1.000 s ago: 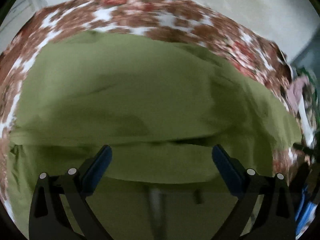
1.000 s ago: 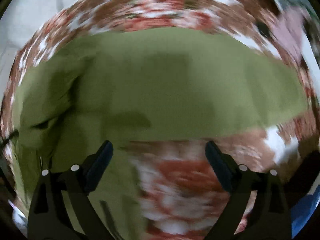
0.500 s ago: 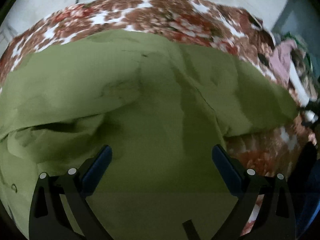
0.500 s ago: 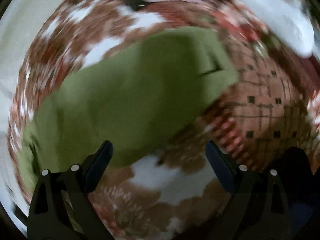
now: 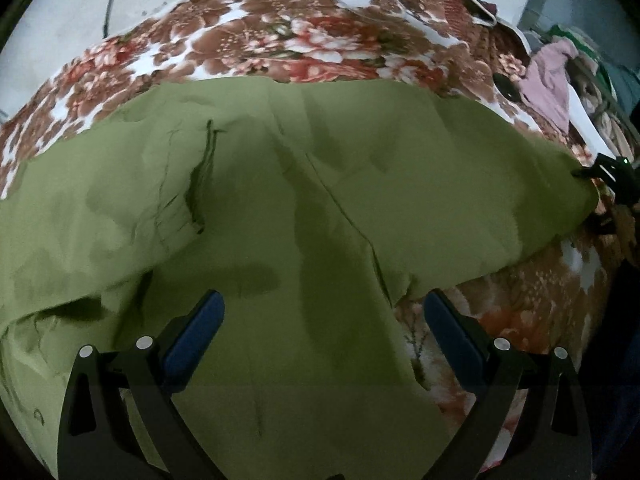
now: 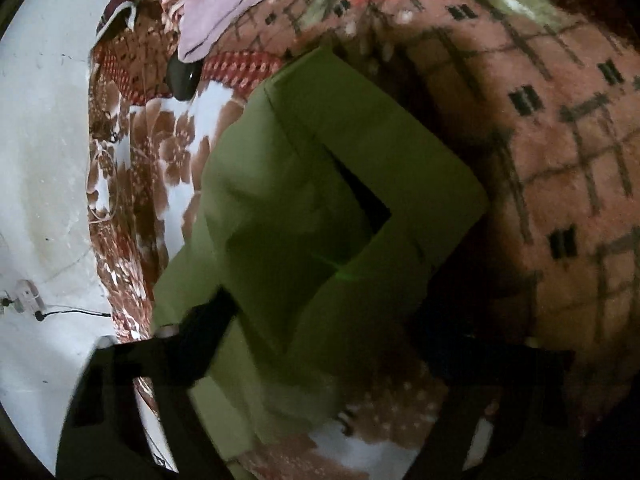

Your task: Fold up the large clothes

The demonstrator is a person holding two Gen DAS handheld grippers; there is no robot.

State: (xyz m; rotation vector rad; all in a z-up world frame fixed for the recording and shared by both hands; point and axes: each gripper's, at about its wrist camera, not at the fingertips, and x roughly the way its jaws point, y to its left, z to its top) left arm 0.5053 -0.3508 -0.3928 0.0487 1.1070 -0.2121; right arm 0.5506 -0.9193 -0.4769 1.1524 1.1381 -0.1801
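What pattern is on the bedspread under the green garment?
Brown and red flowers on white bedspread, clearest in the left wrist view.

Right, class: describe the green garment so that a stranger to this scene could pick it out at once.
Find the bed with the floral blanket. Spread across most of it lies the green garment, large, plain and creased. It alone is olive and unpatterned; the pink cloth at the far corner is smaller and bunched.

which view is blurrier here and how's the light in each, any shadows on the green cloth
Right wrist view: dim, with both fingers of the right gripper smeared and dark against the olive-green garment, its jaws having just been closing. Left wrist view: sharper, the left gripper crisp with blue pads, soft shadows across the olive-green garment, floral brown-and-white bedspread evenly lit.
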